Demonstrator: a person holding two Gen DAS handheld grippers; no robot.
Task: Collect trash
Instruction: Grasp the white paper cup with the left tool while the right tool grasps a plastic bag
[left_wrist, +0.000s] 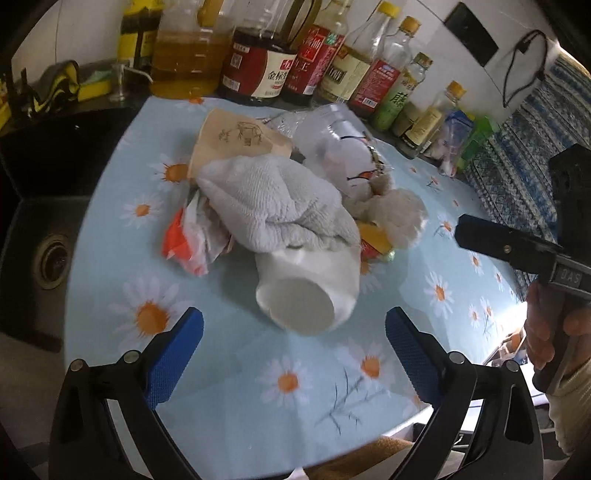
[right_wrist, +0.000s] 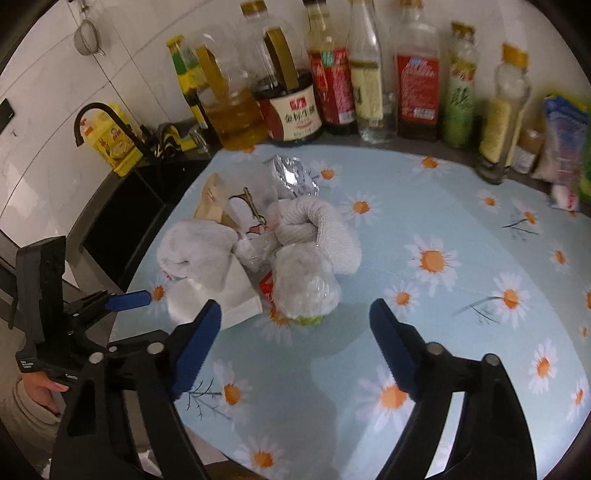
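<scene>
A heap of trash lies on the daisy-print tablecloth. It holds a crushed white paper cup on its side, a grey rag, a brown paper cup, a clear plastic cup, an orange-white wrapper and a crumpled clear bag. My left gripper is open, just short of the white cup. My right gripper is open, just short of the clear bag. The rag also shows in the right wrist view.
Several oil and sauce bottles line the back wall. A black sink and tap lie left of the cloth. Foil wrapper lies behind the heap. The cloth's right half holds nothing but its print.
</scene>
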